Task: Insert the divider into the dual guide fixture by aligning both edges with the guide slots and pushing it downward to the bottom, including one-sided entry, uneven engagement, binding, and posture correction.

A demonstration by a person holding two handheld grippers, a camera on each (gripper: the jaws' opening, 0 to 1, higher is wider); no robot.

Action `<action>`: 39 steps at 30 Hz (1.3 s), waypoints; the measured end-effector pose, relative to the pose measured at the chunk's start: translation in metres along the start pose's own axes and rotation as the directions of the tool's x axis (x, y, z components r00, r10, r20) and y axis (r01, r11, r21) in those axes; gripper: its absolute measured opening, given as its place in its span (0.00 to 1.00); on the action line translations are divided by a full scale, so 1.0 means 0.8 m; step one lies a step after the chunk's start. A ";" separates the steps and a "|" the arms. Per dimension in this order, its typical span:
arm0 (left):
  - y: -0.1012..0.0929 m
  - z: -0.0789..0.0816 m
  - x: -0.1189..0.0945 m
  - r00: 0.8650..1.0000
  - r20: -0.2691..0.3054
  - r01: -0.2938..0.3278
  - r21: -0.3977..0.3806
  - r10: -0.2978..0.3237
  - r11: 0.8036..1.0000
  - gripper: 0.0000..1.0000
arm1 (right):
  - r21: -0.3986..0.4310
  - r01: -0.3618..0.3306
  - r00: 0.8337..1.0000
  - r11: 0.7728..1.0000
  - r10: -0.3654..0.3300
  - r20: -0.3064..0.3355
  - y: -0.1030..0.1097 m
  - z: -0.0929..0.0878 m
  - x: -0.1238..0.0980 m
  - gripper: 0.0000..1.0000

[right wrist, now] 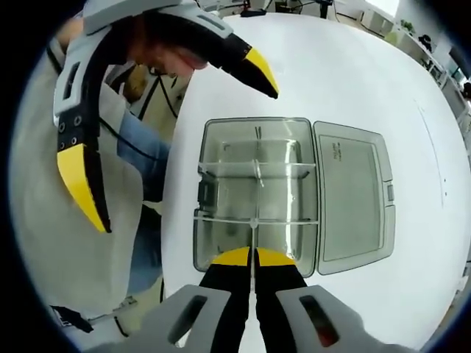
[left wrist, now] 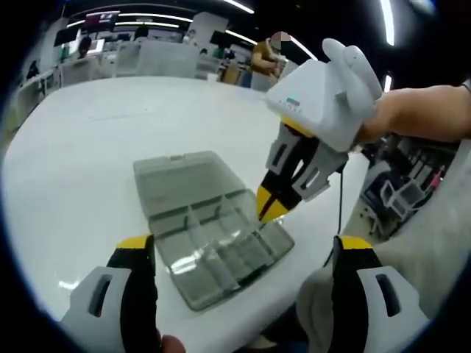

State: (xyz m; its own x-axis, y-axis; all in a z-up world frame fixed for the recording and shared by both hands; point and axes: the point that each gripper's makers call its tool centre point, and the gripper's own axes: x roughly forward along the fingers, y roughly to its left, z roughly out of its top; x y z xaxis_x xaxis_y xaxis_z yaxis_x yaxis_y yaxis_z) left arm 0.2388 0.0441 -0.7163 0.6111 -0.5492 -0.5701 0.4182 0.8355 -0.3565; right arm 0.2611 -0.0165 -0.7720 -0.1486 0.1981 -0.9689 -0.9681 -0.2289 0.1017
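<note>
Right gripper [right wrist: 254, 259]: you are pinching the thin clear plastic divider [right wrist: 254, 220] over the clear plastic compartment box [right wrist: 221, 147].
Left gripper [left wrist: 243, 254]: jaws wide apart, holding nothing.
Left to do: pushing the divider down.

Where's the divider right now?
In the right gripper view the divider sits edge-on between the right gripper tips, over the near end of the open box, lid beside it.

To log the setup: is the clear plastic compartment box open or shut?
Open: the clear plastic compartment box has its hinged lid lying flat beside it on the white table.
</note>
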 end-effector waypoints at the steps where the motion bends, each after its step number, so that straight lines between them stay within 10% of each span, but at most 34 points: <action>1: 0.000 0.000 0.000 1.000 -0.001 0.000 0.000 0.000 1.000 0.98 | -0.002 0.001 1.000 1.000 -0.001 -0.002 0.001 0.001 0.000 0.00; 39: 0.002 -0.001 0.000 1.000 -0.014 0.001 0.006 -0.001 1.000 0.98 | 0.009 0.005 1.000 1.000 -0.005 -0.006 0.001 -0.001 0.011 0.00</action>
State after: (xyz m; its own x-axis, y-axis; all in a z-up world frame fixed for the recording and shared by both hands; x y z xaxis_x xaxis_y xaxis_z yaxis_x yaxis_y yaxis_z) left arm 0.2389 0.0452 -0.7178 0.6011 -0.5492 -0.5805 0.4224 0.8350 -0.3526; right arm 0.2592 -0.0154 -0.7808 -0.1429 0.1931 -0.9707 -0.9706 -0.2191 0.0993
